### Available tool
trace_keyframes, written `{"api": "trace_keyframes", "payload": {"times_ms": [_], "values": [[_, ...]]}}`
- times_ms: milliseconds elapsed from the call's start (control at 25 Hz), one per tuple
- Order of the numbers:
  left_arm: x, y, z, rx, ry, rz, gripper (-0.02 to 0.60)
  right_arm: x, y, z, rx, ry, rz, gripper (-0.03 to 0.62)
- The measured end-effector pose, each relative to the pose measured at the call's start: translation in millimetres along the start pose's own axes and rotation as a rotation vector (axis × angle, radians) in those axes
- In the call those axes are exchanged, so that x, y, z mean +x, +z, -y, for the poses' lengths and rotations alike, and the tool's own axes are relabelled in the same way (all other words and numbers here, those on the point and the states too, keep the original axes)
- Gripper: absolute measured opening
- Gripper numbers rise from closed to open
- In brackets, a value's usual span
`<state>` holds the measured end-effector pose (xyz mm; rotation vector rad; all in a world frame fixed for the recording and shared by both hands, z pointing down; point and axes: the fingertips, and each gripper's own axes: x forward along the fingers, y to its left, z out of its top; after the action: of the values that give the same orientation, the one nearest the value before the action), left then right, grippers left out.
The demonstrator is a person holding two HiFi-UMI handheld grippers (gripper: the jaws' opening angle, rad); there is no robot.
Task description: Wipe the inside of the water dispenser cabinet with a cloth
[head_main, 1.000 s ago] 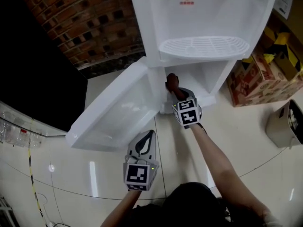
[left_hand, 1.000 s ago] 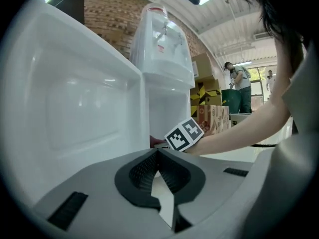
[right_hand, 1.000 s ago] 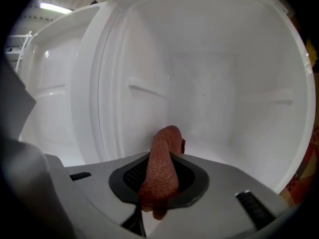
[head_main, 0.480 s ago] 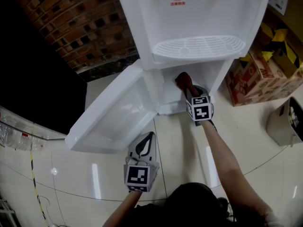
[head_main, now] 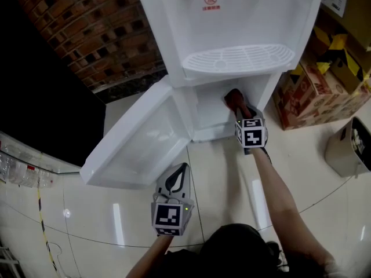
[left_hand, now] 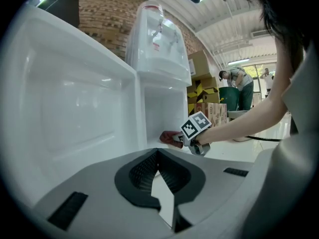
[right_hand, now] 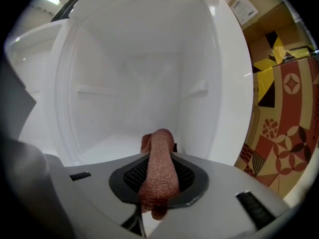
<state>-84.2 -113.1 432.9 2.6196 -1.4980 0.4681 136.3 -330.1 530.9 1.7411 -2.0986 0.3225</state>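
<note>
Cloth (right_hand: 159,176) sits clamped in right tongs (right_hand: 158,153) inside the white cabinet (right_hand: 149,83), while left tongs (left_hand: 158,152) hang pressed together, empty.

Reddish cloth (right_hand: 159,168) inside open cabinet (right_hand: 139,59)

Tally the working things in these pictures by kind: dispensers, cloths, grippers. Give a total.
water dispenser: 1
cloth: 1, clamped in the right gripper
grippers: 2, the left gripper with nothing in it and the right gripper
Total: 4
</note>
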Motion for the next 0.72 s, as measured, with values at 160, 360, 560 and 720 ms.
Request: {"api": "trace_keyframes", "payload": {"times_ms": [160,360,560,720], "values": [[1,-1,-3,0.002,0.006,-0.007,-0.014,-12,50,-29,-0.029,0.065,0.111,0.076],[3,-5,3,0.016,-0.013,-0.027,-0.014,-50,143,-78,-0.026,0.177,0.307,0.076],[0,-5,1,0.011,-0.006,-0.022,-0.014,-77,193,-115,-0.032,0.261,0.427,0.077],[-2,-5,-2,0.000,0.003,-0.017,-0.014,-76,192,-128,-0.052,0.293,0.419,0.076]]}}
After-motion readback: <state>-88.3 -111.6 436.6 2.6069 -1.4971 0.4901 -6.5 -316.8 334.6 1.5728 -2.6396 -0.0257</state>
